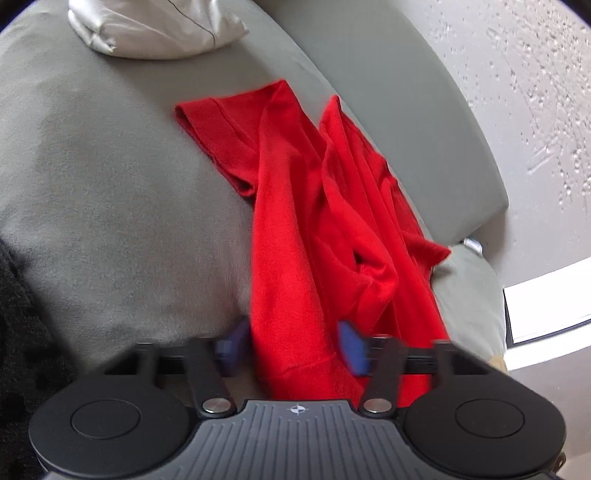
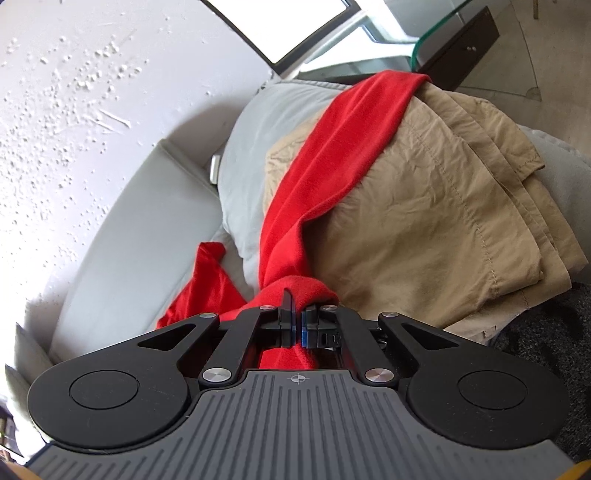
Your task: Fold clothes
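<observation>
Red garment (image 1: 295, 206) lies crumpled on the grey sofa seat (image 1: 103, 192), bunched in long folds running away from the left camera toward the backrest (image 1: 406, 110). One hemmed end, looks like a sleeve (image 1: 210, 129), lies flat at far left of the pile. Near end of the cloth runs down between the left hand-held gripper's fingers.

Left hand-held gripper (image 1: 293, 347): jaws wide apart, blue pads (image 1: 352, 347) blurred, red fabric filling the gap between them. Pads not pressing the cloth as far as I can see, so it straddles the fabric without a grip.

Right hand-held gripper (image 2: 297, 325): jaws closed nearly together, pinching a bunched wad of the same red garment (image 2: 332, 158). Cloth bulges above the fingertips and hangs below them. From that pinch a band of red stretches up and away, draped diagonally over a folded tan garment (image 2: 443, 206), likely trousers, seams and a pocket flap visible. The tan garment sits on a light grey cushion (image 2: 255, 147) at the sofa end. Another bit of red trails left onto the seat beside the cushion.

Outward: white-silver pillow (image 1: 155, 29) at far end of the seat in the left view. Rough white plaster wall (image 2: 74, 110) behind the sofa. Glass tabletop (image 2: 436, 26) with a dark cabinet (image 2: 465, 37) beyond, in the right view.
</observation>
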Motion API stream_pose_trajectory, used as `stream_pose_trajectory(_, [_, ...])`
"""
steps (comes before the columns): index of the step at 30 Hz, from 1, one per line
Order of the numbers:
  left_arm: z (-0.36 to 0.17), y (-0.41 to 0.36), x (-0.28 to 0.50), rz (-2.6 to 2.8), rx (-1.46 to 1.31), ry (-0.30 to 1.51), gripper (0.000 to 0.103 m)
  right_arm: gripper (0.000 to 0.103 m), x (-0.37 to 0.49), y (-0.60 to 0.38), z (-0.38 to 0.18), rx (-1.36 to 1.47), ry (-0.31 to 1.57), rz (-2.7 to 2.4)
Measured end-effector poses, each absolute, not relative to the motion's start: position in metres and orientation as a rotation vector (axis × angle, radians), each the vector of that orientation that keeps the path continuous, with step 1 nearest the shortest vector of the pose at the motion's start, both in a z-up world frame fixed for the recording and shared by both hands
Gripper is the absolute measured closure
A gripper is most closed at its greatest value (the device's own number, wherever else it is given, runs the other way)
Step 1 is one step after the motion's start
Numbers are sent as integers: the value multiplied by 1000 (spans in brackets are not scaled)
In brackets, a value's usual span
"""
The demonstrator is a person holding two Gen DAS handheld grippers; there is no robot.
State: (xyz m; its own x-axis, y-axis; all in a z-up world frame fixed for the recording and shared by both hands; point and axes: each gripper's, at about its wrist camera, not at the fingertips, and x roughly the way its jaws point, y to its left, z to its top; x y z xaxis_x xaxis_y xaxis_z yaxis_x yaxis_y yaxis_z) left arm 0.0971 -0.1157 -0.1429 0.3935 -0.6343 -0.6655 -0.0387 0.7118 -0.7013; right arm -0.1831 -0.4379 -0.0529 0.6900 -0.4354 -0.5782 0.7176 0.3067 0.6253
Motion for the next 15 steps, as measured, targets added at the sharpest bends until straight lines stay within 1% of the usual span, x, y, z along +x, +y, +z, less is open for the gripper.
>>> stream_pose_trajectory(1, [-145,-111,97,-414,-751,1156,97,101,-184,-438,-53,997,329,-780])
stream_pose_trajectory(2, [-136,-106,94,-423,-770,1141,98,101,-184,-437,-53,996,330,-778])
stream_pose_trajectory(6, [-57,-80,79,-506,-758,888,100,101,-180,-434,-46,975,335,-735])
stream_pose_trajectory(9, [3,-62,68,-563,-744,697,100,101,-173,-428,-28,972,312,-636])
stream_pose_trajectory(12, [63,-43,56,-615,-725,506,100,101,-163,-421,13,945,240,-496])
stream_pose_trajectory(15, [122,-24,45,-662,-702,313,100,101,-165,-412,83,847,64,-371])
